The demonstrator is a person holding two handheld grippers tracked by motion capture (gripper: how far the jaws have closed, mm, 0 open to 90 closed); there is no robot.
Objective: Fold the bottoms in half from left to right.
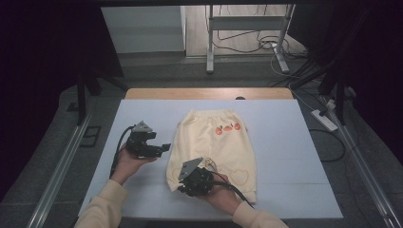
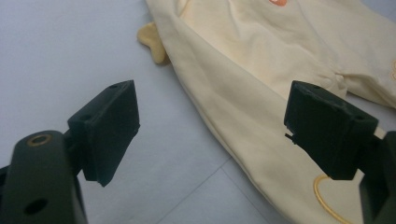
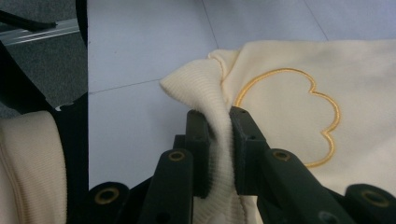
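Right gripper view shows your right gripper (image 3: pixel 219 135) pinching the ribbed cuff (image 3: pixel 205 88) of the pale yellow garment (image 1: pixel 214 142), which lies flat on the white table (image 1: pixel 285 190), cuff end nearest you. Keep that pinch firm and low. Your left gripper (image 2: pixel 210 126) hangs wide and empty just beside the garment's left edge (image 2: pixel 224 112). Bring it in level, slide one jaw under that edge, and take only the layers you mean to lift. Pull evenly with both, or the cloth will likely skew.
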